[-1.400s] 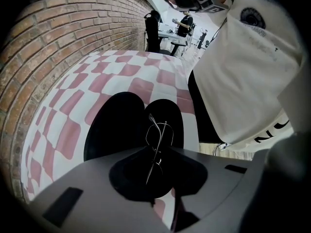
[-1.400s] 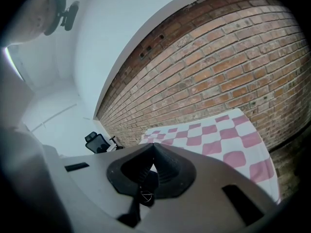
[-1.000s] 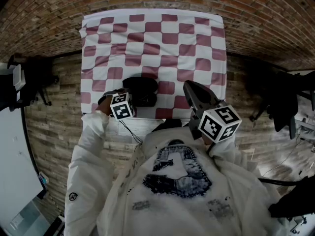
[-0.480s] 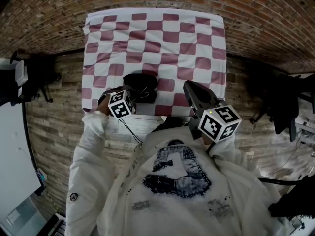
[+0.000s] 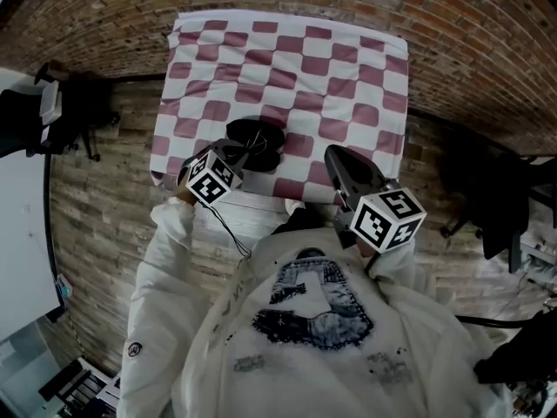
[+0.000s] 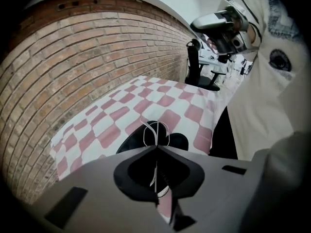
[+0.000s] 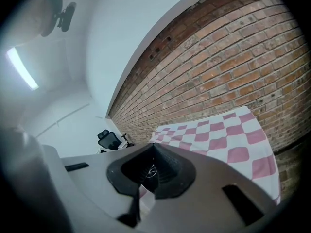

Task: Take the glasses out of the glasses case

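A black glasses case [image 5: 271,136] lies on the red-and-white checked cloth [image 5: 331,77] near the table's front edge. My left gripper [image 5: 242,150] hangs just above it, shut on the thin pale wire-framed glasses [image 5: 254,141]. In the left gripper view the glasses [image 6: 156,131] stick out past the closed tips of the left gripper [image 6: 156,147], over the dark case [image 6: 181,141]. My right gripper [image 5: 342,162] hovers over the cloth's front right part, shut and holding nothing. In its own view the right gripper [image 7: 153,147] points across the cloth [image 7: 233,130] towards a brick wall.
The table's front edge [image 5: 261,205] runs close to the person's white jacket. A black office chair [image 5: 500,190] stands on the brick-patterned floor to the right, and dark equipment on a stand [image 5: 83,111] to the left. The far half of the cloth carries nothing.
My left gripper has risen and rolled, drawing the wire glasses up out of the case. The right gripper has hardly shifted. The head camera has tilted a little.
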Demonstrator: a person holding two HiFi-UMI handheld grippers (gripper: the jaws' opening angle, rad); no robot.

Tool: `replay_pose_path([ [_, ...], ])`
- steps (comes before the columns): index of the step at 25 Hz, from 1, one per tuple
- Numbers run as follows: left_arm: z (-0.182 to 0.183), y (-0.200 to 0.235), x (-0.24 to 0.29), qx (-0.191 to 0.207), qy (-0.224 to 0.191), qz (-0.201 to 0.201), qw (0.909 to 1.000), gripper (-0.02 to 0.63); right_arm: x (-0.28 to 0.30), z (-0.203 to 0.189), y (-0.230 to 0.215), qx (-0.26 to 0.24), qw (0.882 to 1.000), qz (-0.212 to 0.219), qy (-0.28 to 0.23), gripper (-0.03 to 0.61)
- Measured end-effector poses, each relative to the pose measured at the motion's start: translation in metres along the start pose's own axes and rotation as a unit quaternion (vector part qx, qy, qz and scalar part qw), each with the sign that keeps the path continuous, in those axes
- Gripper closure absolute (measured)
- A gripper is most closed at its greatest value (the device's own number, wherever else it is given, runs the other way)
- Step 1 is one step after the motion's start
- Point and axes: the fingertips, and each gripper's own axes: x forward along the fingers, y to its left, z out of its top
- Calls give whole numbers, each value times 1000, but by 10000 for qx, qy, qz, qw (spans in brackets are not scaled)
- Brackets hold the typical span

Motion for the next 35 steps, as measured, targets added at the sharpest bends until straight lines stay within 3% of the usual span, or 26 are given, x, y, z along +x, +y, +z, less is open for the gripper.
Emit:
replay_pose_path([
  [7, 15, -13, -22, -1035, -406, 394, 9930, 598, -26, -7, 0, -24, 9996, 261, 104, 565],
  [10, 23, -23, -31, -1251, -502, 615, 9890, 598, -39, -8, -2, -59, 9992, 360, 145, 565],
  [15, 34, -45, -48, -1797, -678, 1049, 9758, 598, -62, -7, 0, -152, 9982, 553, 159, 565],
  [24, 75, -106, -88, -2726, -1413, 1645, 9374, 598, -107, -20, 1, -303, 9947, 937, 279, 565],
  [27, 92, -127, -103, -3016, -1760, 1907, 9174, 598, -122, -27, 4, -378, 9929, 1082, 324, 565],
  [35, 128, -184, -156, -3320, -2401, 2952, 8631, 598, -164, -36, 17, -597, 9879, 1403, 278, 565],
])
